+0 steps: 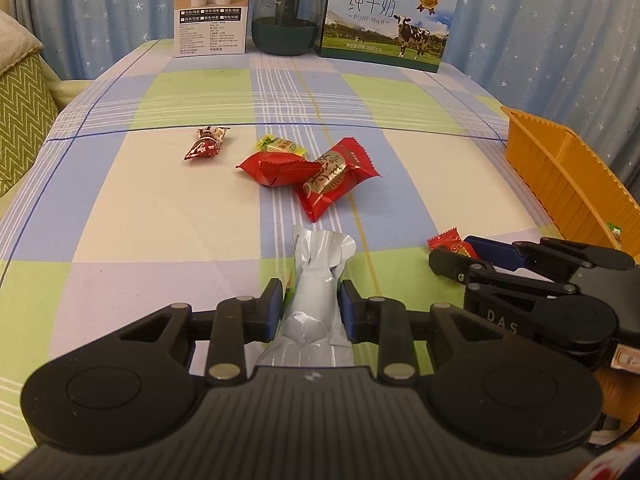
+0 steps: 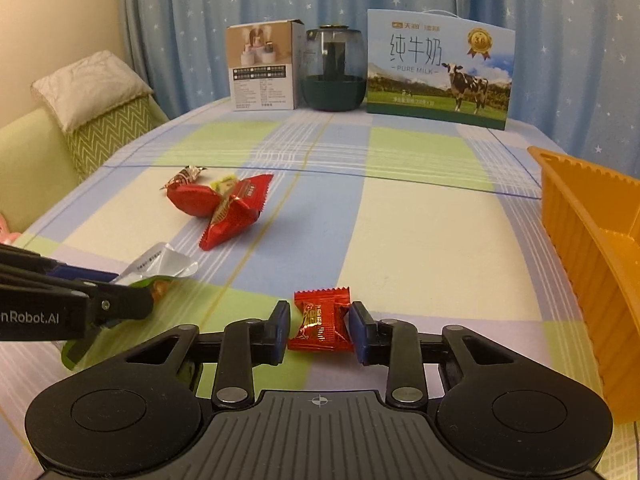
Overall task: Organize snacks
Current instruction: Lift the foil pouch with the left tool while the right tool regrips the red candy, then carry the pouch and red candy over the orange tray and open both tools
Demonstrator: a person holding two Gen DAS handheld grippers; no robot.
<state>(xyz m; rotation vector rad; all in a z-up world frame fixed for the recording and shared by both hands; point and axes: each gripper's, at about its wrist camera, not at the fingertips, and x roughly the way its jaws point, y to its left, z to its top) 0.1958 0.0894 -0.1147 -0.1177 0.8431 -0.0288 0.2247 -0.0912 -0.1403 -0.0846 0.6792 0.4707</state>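
Note:
My left gripper (image 1: 310, 300) is shut on a silver snack packet (image 1: 320, 280), which sticks out forward over the checked tablecloth. In the right wrist view the same packet (image 2: 160, 264) shows at the left, held in the left gripper (image 2: 148, 296). My right gripper (image 2: 320, 320) is low over the cloth, its pads against both sides of a small red candy (image 2: 320, 320). Farther out lie a big red packet (image 1: 336, 178), a plain red packet (image 1: 276, 170), a yellow-green candy (image 1: 280, 145) and a dark red candy (image 1: 207, 143). An orange basket (image 2: 580, 216) stands at the right.
Along the far edge of the table stand a humidifier box (image 1: 212, 8), a dark glass jar (image 1: 286, 12) and a milk carton case (image 1: 386, 16), with a blue starred curtain behind. A green sofa with a cushion (image 2: 92, 92) is at the left.

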